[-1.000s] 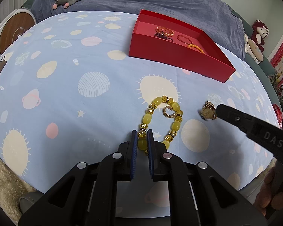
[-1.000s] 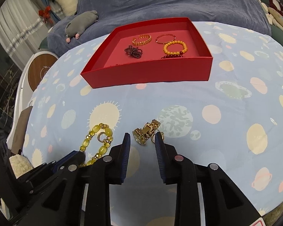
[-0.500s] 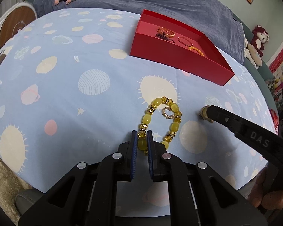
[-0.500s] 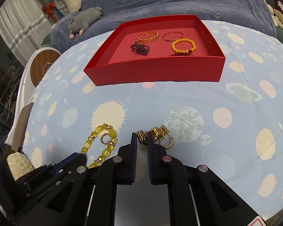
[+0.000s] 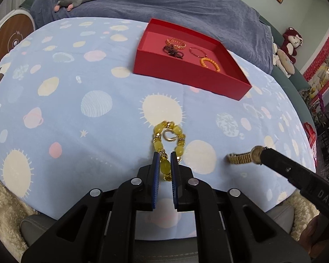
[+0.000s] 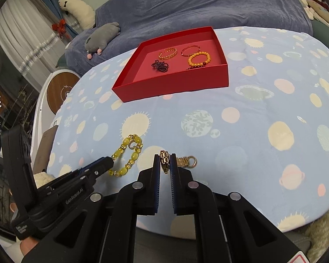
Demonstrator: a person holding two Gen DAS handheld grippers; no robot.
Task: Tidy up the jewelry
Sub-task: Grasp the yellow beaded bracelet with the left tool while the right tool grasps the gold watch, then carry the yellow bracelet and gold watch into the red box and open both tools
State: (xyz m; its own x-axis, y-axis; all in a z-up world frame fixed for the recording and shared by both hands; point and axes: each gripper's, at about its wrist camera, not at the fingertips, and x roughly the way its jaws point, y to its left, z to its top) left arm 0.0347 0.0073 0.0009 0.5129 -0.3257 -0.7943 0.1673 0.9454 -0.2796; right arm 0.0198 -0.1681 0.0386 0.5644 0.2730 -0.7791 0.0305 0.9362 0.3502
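Both bracelets have lifted: left claw (image 5: pixel 165 166) clenches the yellow bead bracelet (image 5: pixel 168 141), right claw (image 6: pixel 165 164) the gold watch (image 6: pixel 164 161); casings read "GenRobot.AI", "DAS".

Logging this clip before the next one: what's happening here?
A person is sorting jewelry with two handheld tongs. The left tongs are closed on a bead of the yellow beaded bracelet, and the right tongs are closed on the gold watch; both pieces are near the front edge of the planet-print cloth. The red box farther back already holds four bracelets. Neither gripped piece has reached it yet.
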